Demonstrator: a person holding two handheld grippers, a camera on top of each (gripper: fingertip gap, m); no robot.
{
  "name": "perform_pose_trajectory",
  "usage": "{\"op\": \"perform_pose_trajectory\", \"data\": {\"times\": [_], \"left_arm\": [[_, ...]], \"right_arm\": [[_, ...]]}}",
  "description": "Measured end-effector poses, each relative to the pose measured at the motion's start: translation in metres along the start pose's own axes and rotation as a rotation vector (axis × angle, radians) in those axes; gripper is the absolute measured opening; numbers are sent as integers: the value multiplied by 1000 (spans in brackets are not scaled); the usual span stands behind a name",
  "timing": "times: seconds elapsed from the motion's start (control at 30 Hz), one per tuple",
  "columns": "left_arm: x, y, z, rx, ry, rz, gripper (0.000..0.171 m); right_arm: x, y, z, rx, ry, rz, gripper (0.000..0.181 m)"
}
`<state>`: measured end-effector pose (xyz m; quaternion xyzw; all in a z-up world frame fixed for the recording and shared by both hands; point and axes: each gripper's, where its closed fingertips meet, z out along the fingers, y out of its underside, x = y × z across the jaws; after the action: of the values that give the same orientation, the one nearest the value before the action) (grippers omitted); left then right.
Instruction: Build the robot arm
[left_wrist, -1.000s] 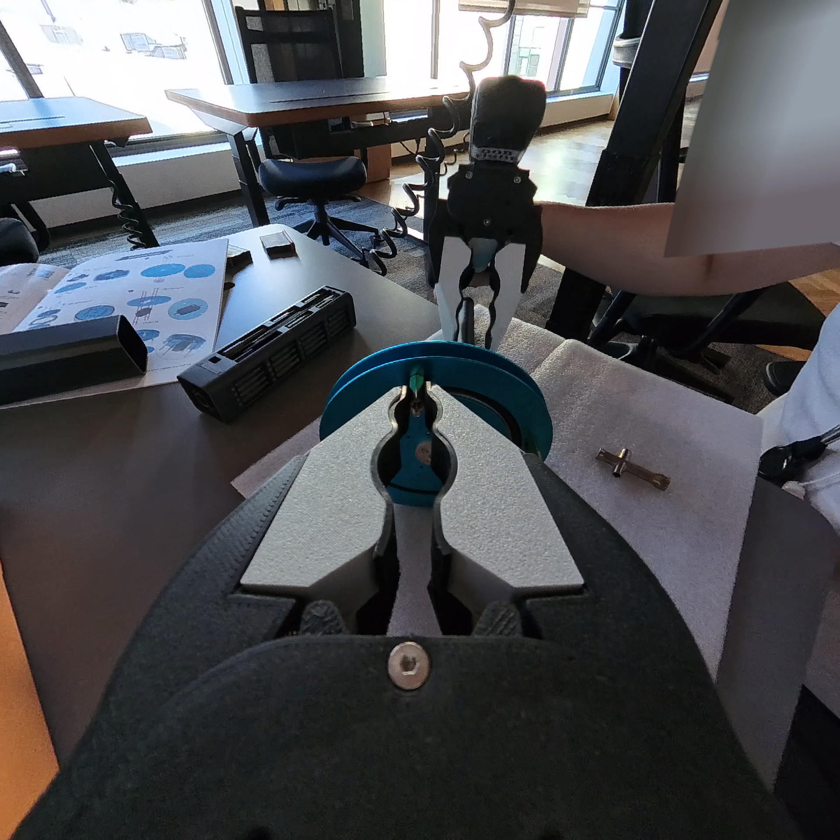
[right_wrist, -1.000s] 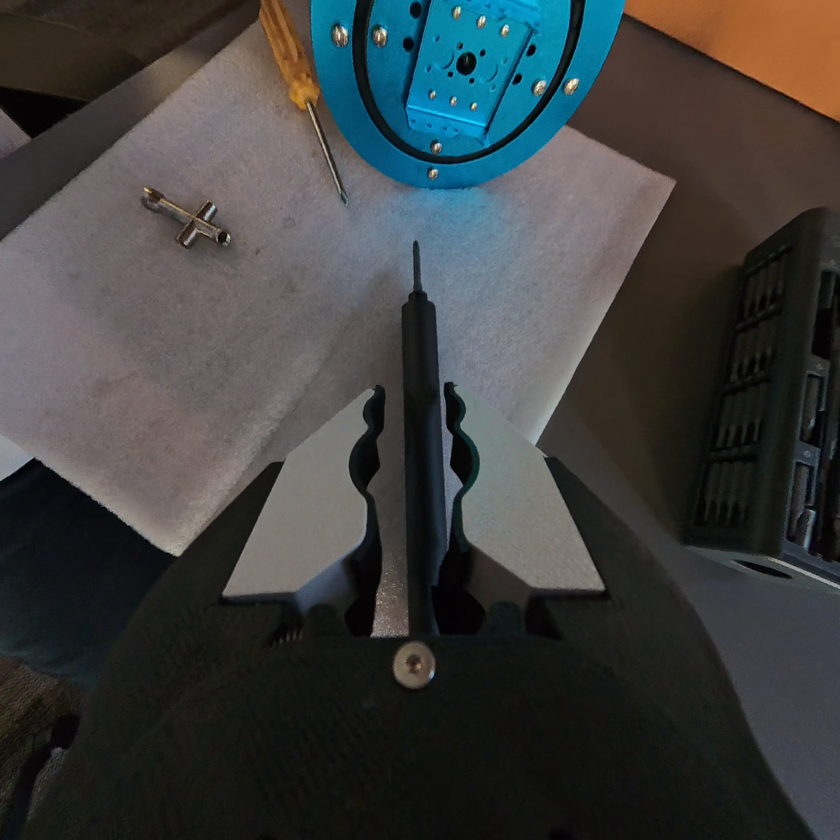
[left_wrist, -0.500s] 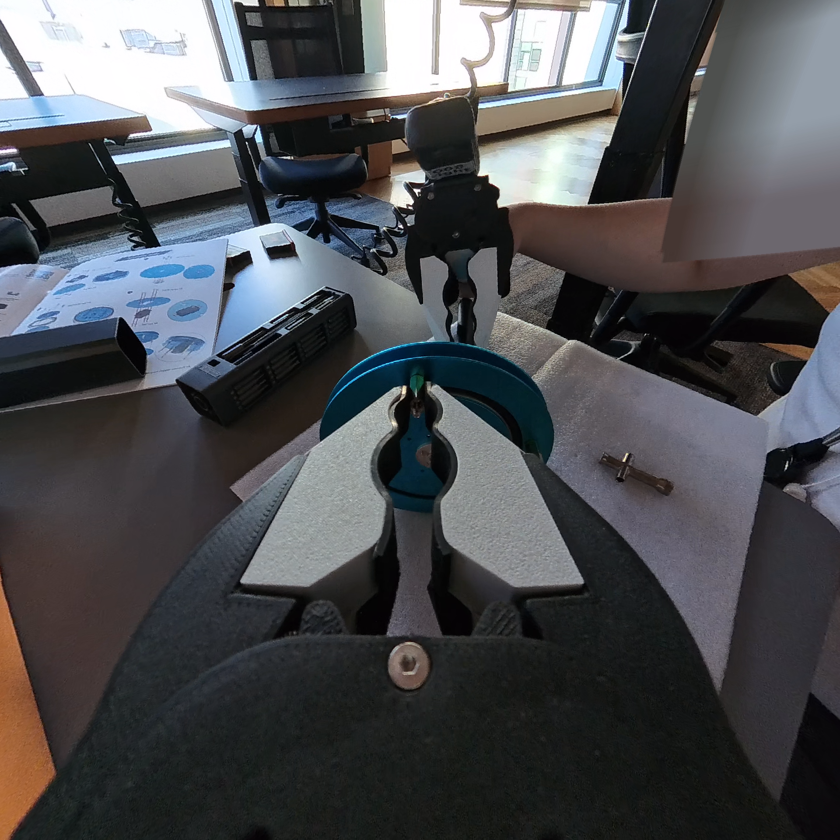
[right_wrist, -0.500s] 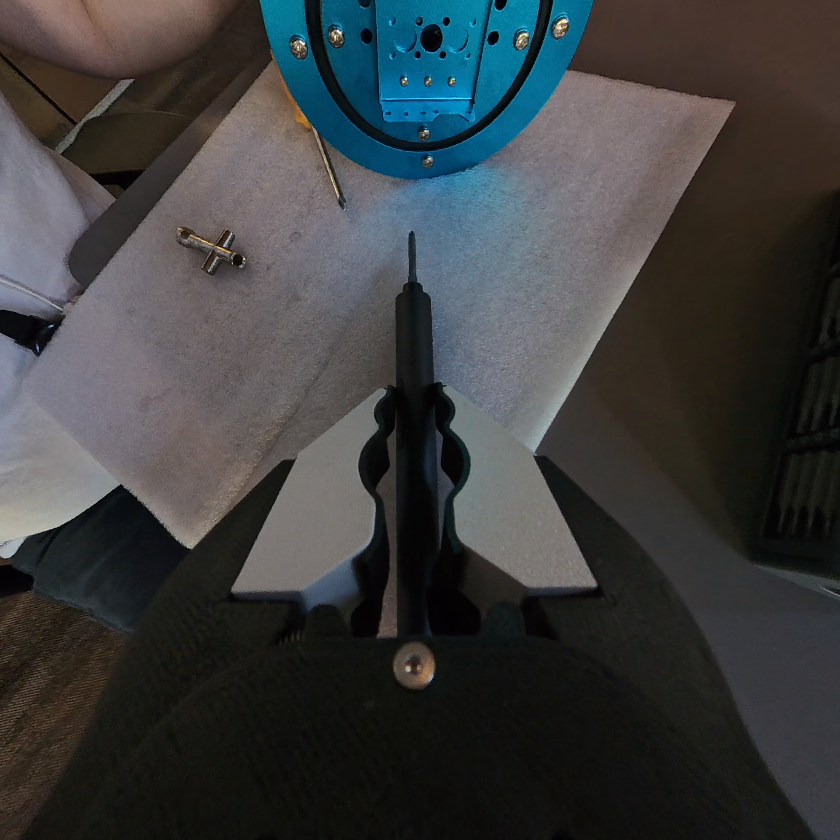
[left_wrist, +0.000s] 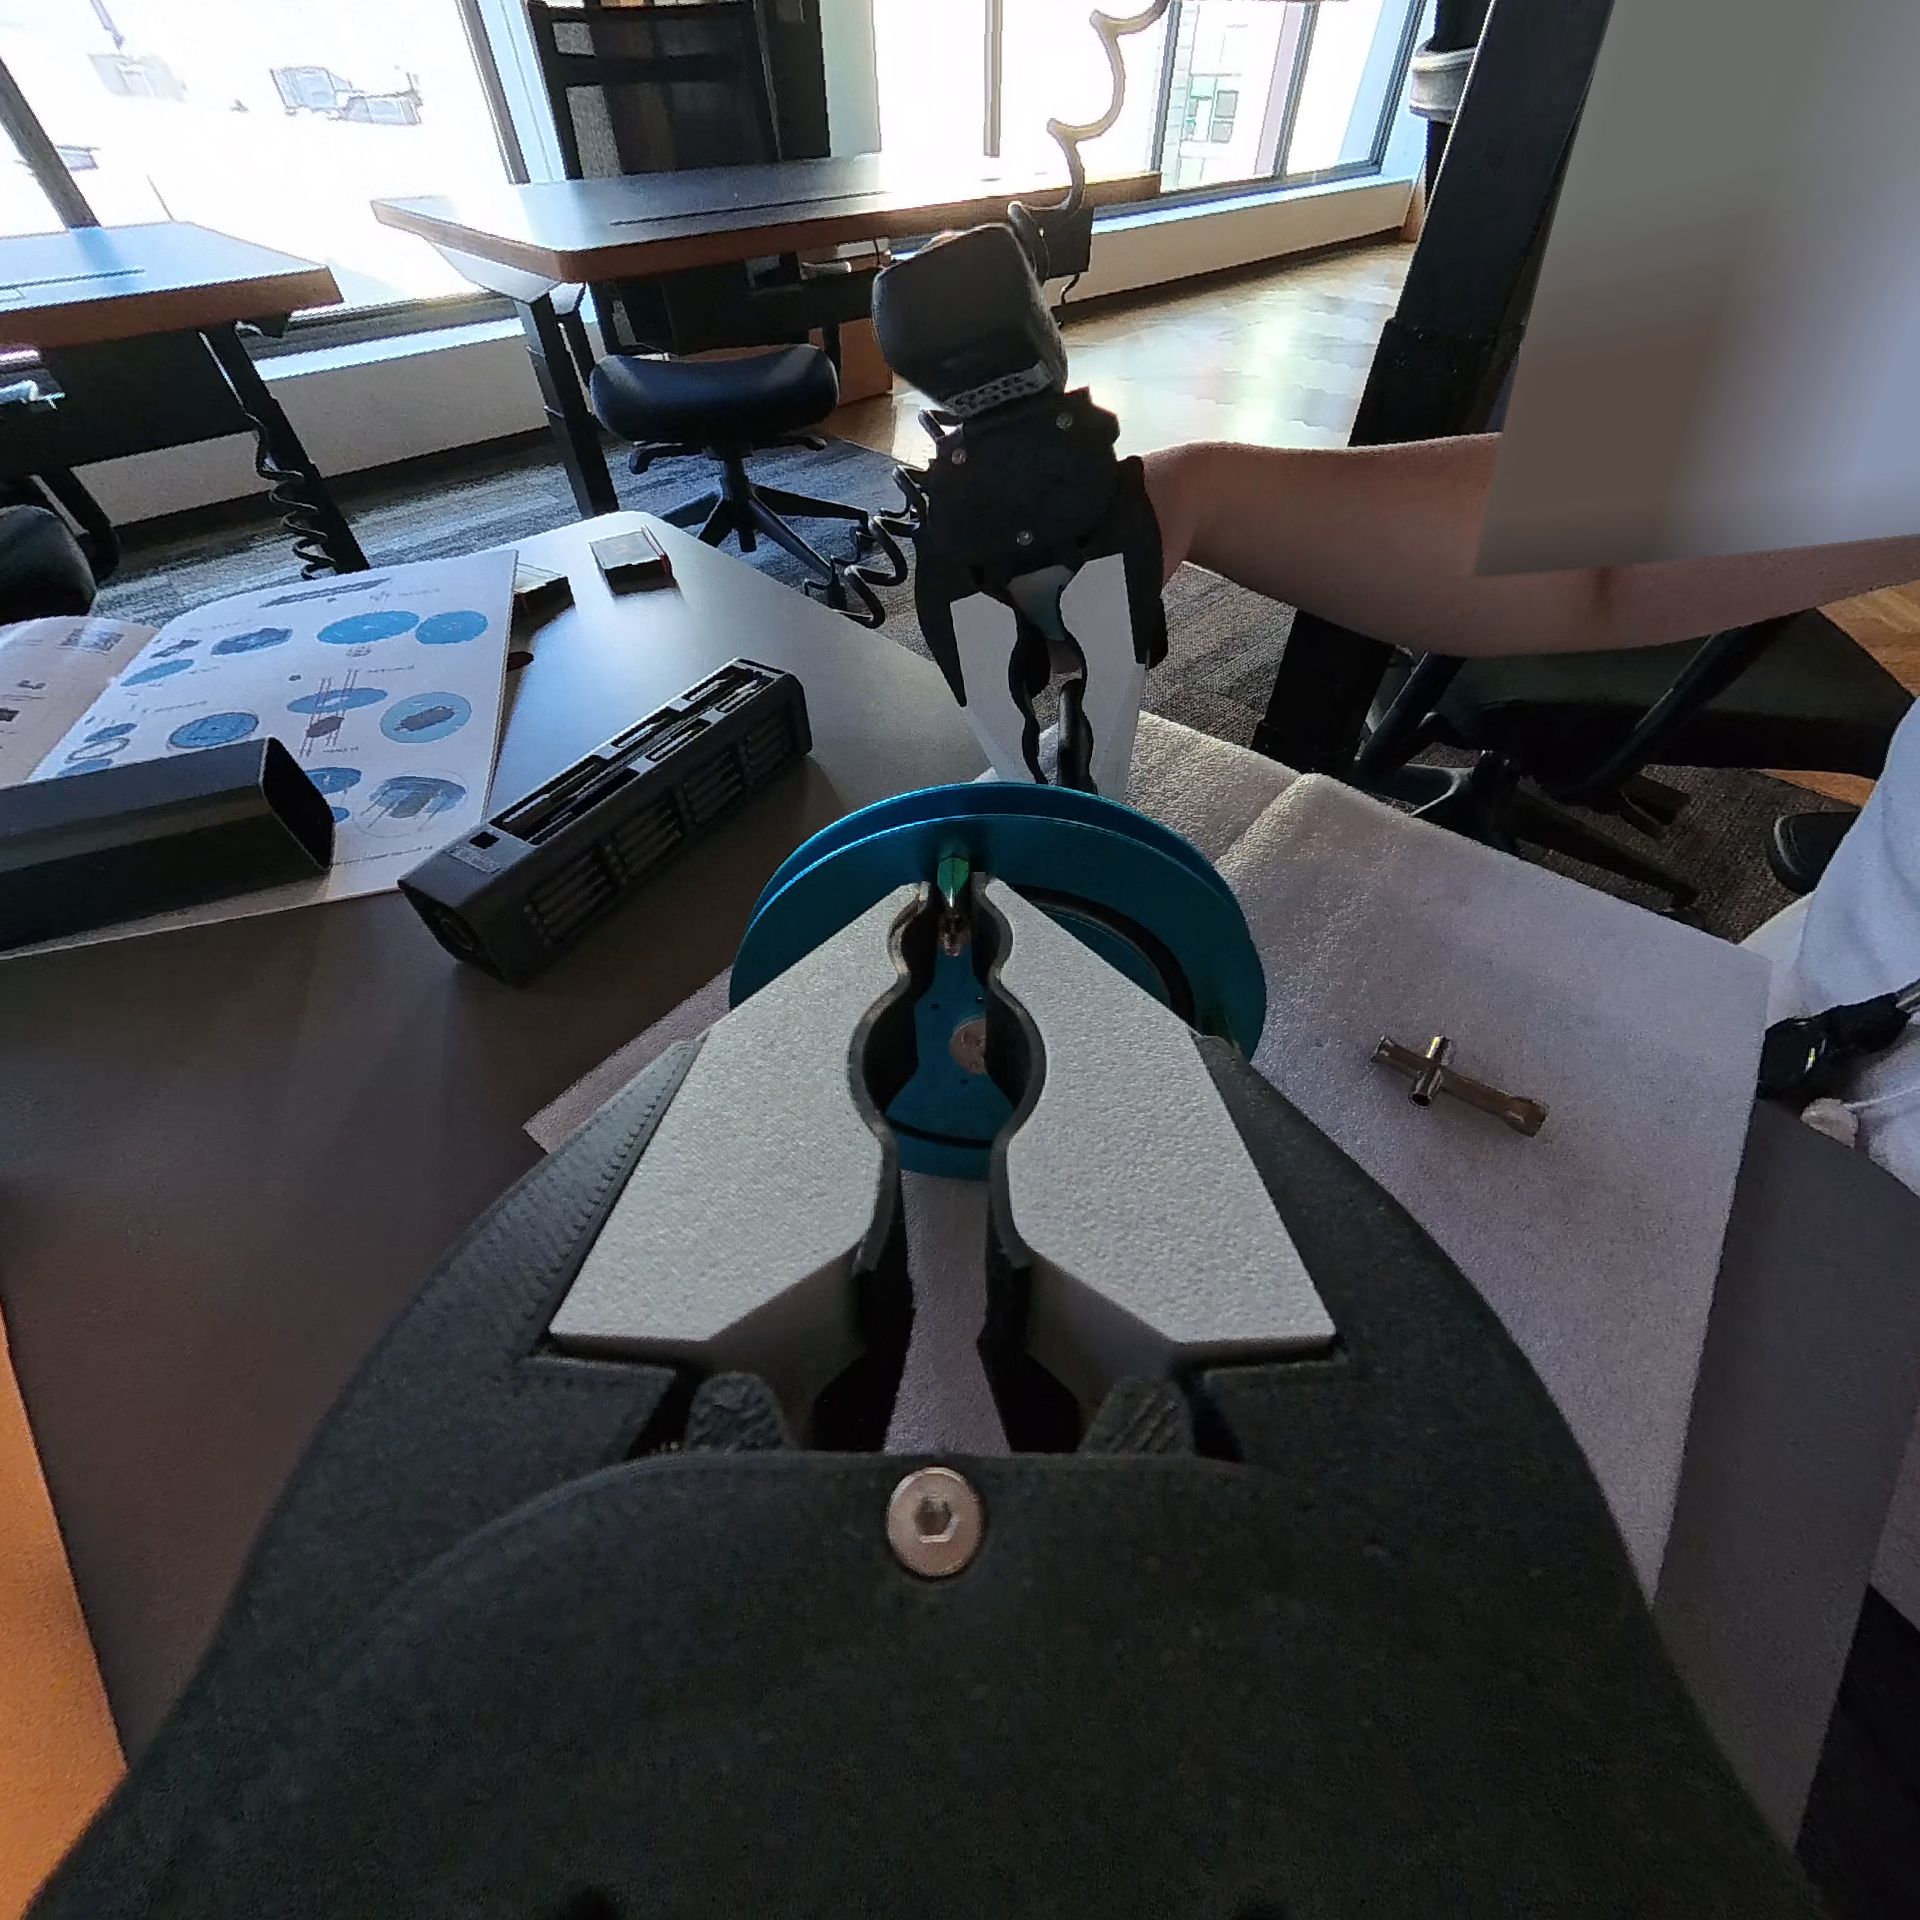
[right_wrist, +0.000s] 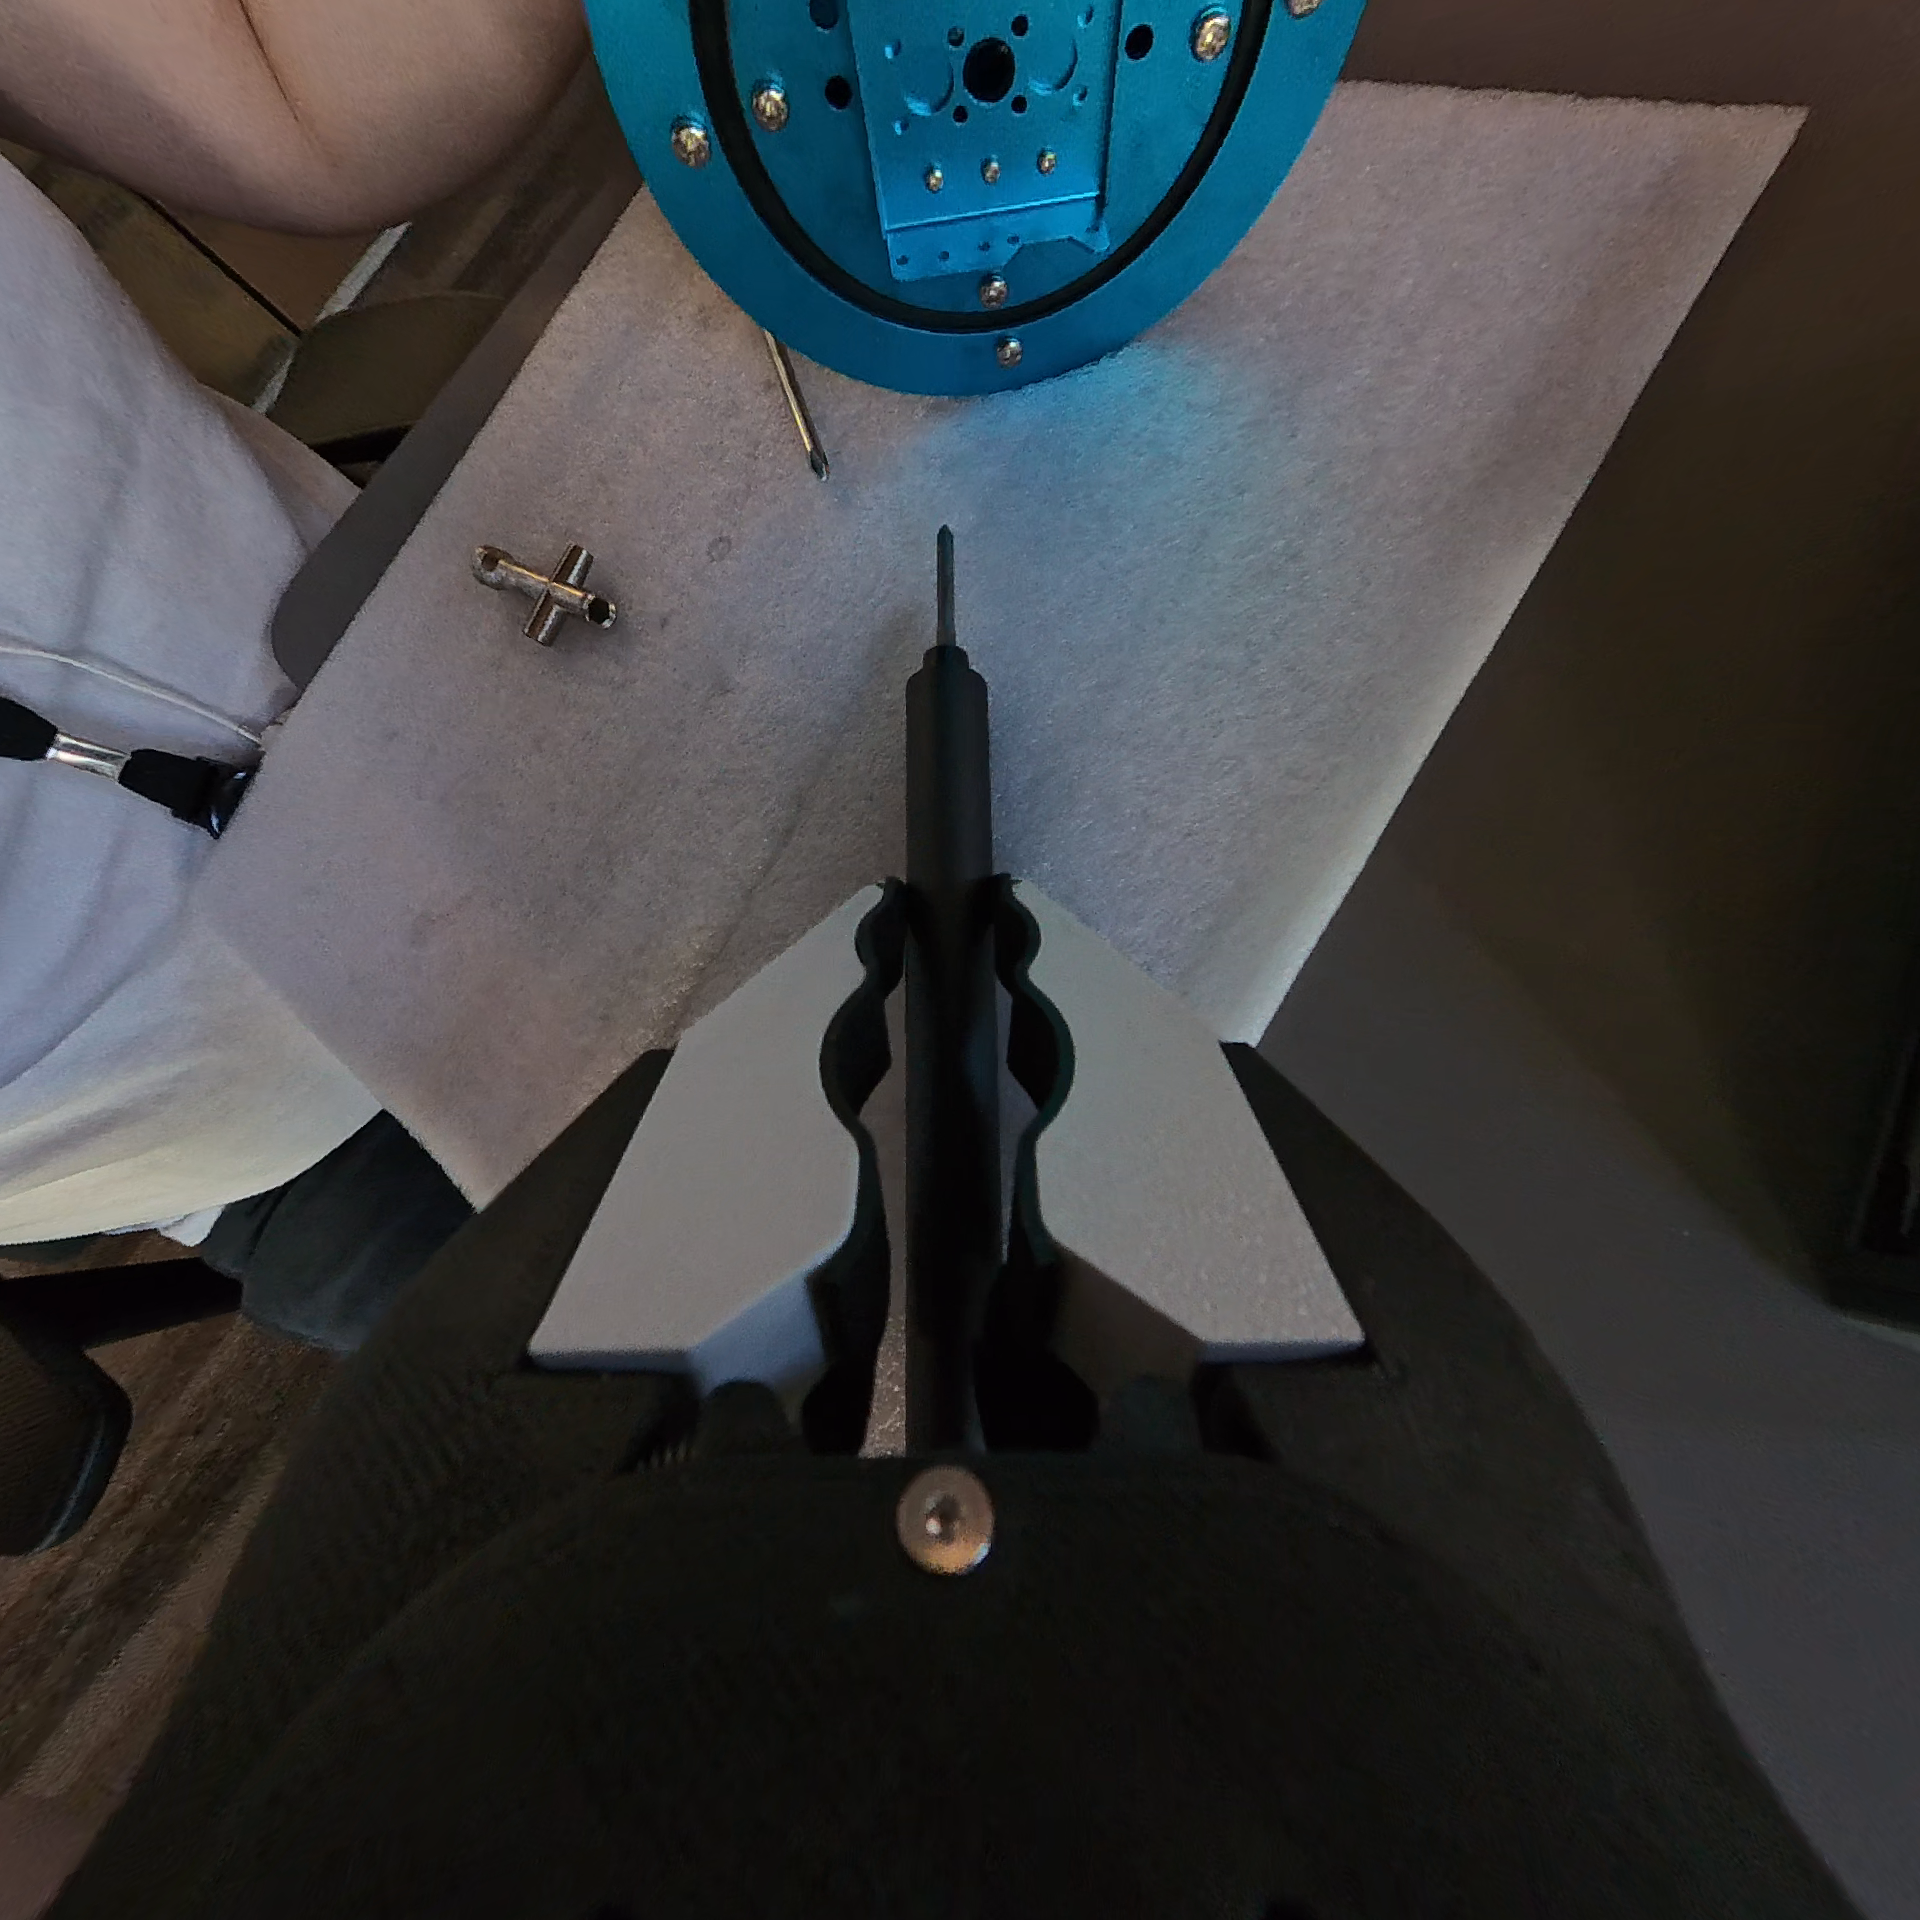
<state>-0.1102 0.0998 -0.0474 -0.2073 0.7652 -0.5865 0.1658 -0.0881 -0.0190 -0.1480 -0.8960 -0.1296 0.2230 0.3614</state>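
My left gripper (left_wrist: 951, 894) is shut on a blue metal disc assembly (left_wrist: 997, 831) and holds it on edge on a white foam mat (left_wrist: 1507, 956). A blue bracket (left_wrist: 951, 1049) shows through the gap between its fingers. My right gripper (right_wrist: 948, 894) is shut on a slim black screwdriver (right_wrist: 945, 790), whose tip points at the lower rim of the blue disc (right_wrist: 977, 187) and stays short of it. The right gripper (left_wrist: 1060, 769) also shows just behind the disc in the left wrist view, tilted downward. The face of the disc carries several screws.
A metal cross wrench (right_wrist: 545, 605) lies on the mat (right_wrist: 1299, 571), also seen in the left wrist view (left_wrist: 1460, 1086). A second screwdriver's shaft (right_wrist: 798, 416) pokes out from under the disc. A black bit case (left_wrist: 613, 821), a black sleeve (left_wrist: 156, 831) and an instruction sheet (left_wrist: 312, 675) lie left. A person's arm (left_wrist: 1403, 530) is behind. The tips of one gripper are about 15 cm away from the tips of the other. The metal cross wrench (right_wrist: 545, 605) lies around 12 cm away from my right fingertips. It turns up in the left wrist view (left_wrist: 1434, 1054) as well.
The right gripper has swung left and tilted behind the disc, bringing the screwdriver tip closer in line with the disc's face. The bit case has slid out of its view. The left gripper stays still.
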Motion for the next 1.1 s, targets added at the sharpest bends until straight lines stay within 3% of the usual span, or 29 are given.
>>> {"op": "perform_pose_trajectory", "data": {"times": [0.33, 0.93, 1.1], "left_arm": [[1, 0, -1, -3, -1, 2, 4], [2, 0, -2, 1, -2, 4, 4], [2, 1, -3, 4, -1, 0, 4]], "right_arm": [[0, 1, 1, -41, 111, -160, 17], [-2, 1, 5, -35, 66, -62, 16], [-2, 1, 4, -65, 154, -161, 15]]}}
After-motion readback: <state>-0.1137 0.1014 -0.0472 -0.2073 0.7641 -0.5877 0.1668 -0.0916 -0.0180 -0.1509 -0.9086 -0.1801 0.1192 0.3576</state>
